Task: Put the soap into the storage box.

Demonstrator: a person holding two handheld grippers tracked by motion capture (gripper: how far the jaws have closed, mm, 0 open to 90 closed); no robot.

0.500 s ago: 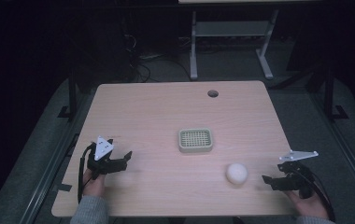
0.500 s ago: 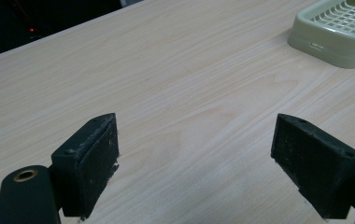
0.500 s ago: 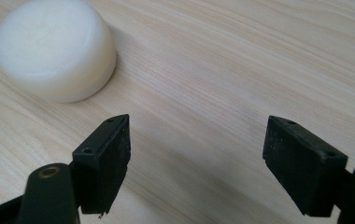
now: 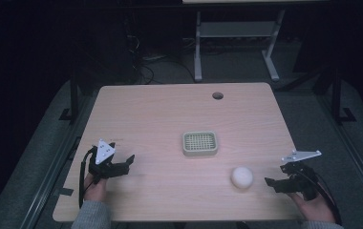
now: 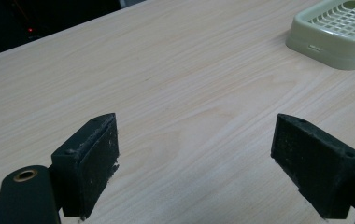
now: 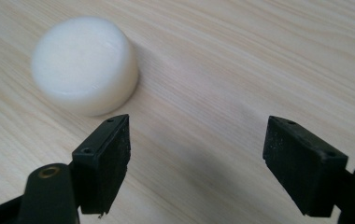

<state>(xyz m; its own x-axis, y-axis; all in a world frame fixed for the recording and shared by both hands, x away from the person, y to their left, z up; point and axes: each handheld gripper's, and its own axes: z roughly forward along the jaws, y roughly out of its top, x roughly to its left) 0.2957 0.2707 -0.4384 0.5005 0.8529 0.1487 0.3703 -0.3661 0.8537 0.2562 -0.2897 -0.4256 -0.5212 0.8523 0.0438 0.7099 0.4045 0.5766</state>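
Surface (image 4: 160,114): pale wood-grain laminate, rounded corners, one dark round hole (image 4: 218,96) near the far edge.

Tray (image 4: 200,143): pale green plastic, square with rounded corners, gridded top; lies about mid-surface. In the left gripper view it sits at the far right, cut off by the frame edge.

Puck (image 4: 241,177): white, smooth, matte, a low rounded disc; lies on the near right of the surface, nearer than the tray and to its right.

Left tool (image 4: 122,164): black, flat blocky jaws with scuffed faces, spread wide apart over bare wood at the near left, well apart from the tray.

Right tool (image 4: 276,183): black, same build, jaws spread wide with nothing between them. The puck lies just beyond its left jaw, not between the jaws.

Hands partly hidden beneath both tools; surroundings beyond the surface are too dark to make out.
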